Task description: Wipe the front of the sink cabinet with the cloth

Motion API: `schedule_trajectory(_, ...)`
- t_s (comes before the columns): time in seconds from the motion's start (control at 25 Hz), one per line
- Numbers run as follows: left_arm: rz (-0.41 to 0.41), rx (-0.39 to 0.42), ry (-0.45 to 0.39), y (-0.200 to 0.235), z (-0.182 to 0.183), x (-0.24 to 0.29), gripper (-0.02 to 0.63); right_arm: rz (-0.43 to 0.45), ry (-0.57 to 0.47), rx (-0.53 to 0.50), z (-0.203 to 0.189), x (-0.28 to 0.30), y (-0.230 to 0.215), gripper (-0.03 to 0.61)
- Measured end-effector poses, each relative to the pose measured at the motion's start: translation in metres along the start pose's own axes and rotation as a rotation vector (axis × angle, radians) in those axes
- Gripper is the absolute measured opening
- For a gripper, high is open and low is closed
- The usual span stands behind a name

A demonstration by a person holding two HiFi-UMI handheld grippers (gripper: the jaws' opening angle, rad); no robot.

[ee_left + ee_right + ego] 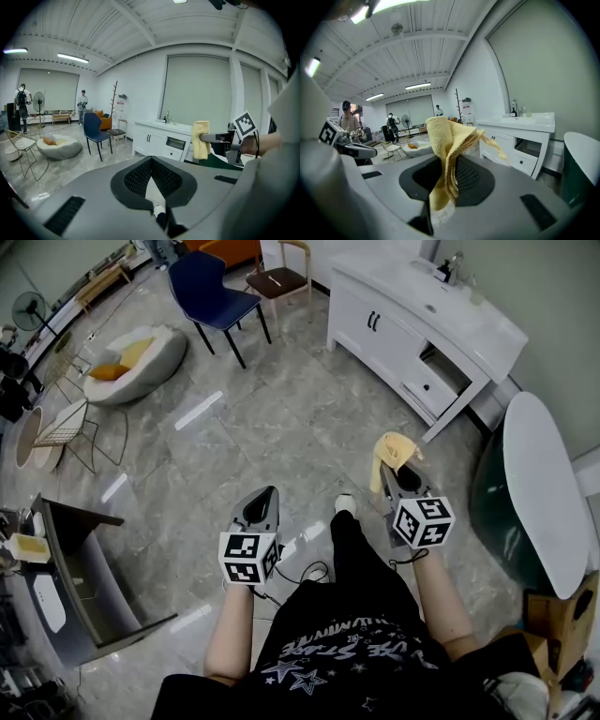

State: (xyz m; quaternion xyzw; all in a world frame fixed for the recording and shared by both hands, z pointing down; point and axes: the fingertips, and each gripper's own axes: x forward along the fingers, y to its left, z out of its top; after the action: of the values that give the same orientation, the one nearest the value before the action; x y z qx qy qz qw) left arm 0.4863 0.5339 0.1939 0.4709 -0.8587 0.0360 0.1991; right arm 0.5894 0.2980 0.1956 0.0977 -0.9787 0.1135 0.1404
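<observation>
1. Right gripper view shows the yellow cloth (pixel 447 154) clamped between the jaws of the right gripper (pixel 449 180); its folds stand up above the tips and one corner droops toward the right
2. Head view has the same cloth (pixel 392 454) bunched at the tip of the right gripper (pixel 401 470), in the air and well apart from the cabinet
3. White sink cabinet (pixel 394 334) stands ahead of the right gripper and a little to its right, across bare marble floor (pixel 281 418); a dark opening shows in its front above a drawer, and a faucet (pixel 453 266) rises from its top
4. Left gripper (pixel 265 498) is level with the right one, on its left, and well apart from it; in the left gripper view its jaws (pixel 151 173) meet at the tips with nothing between them, and the cloth (pixel 201 139) hangs off to its right
5. Dark green bathtub (pixel 539 493) with a white rim lies just right of the right gripper
6. Ahead of the left gripper, farther off, are a blue chair (pixel 211 296), a wooden chair (pixel 281 277) and a white round lounger (pixel 136 362)
7. Far beyond, in the left gripper view, two people (pixel 21 101) stand near a floor fan (pixel 38 102)
</observation>
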Motion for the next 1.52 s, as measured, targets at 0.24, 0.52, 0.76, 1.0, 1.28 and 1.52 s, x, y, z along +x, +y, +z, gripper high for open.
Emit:
schedule_trajectory(0.24, 0.027, 0.001, 0.039, 0.033, 0.008, 0.056, 0.015, 0.027, 0.013, 0.021, 0.009, 0.078, -0.027, 0.081)
schedule_trajectory(0.52, 0.075, 0.01, 0.061, 0.085, 0.065, 0.16, 0.015, 0.076, 0.029, 0.038, 0.053, 0.218, -0.075, 0.081)
schedule_trajectory(0.76, 0.099, 0.003, 0.057, 0.113, 0.137, 0.263, 0.015, 0.106, 0.039, 0.051, 0.105, 0.323, -0.132, 0.081)
schedule_trajectory(1.0, 0.115, 0.023, 0.028, 0.134, 0.191, 0.327, 0.015, 0.112, 0.03, 0.058, 0.141, 0.383, -0.169, 0.081)
schedule_trajectory(1.28, 0.063, 0.058, 0.069, 0.14, 0.221, 0.384, 0.015, 0.04, 0.046, 0.131, 0.139, 0.399, -0.211, 0.081)
schedule_trajectory(1.52, -0.056, 0.123, 0.076, 0.139, 0.252, 0.456, 0.015, -0.091, 0.027, 0.176, 0.144, 0.416, -0.26, 0.081)
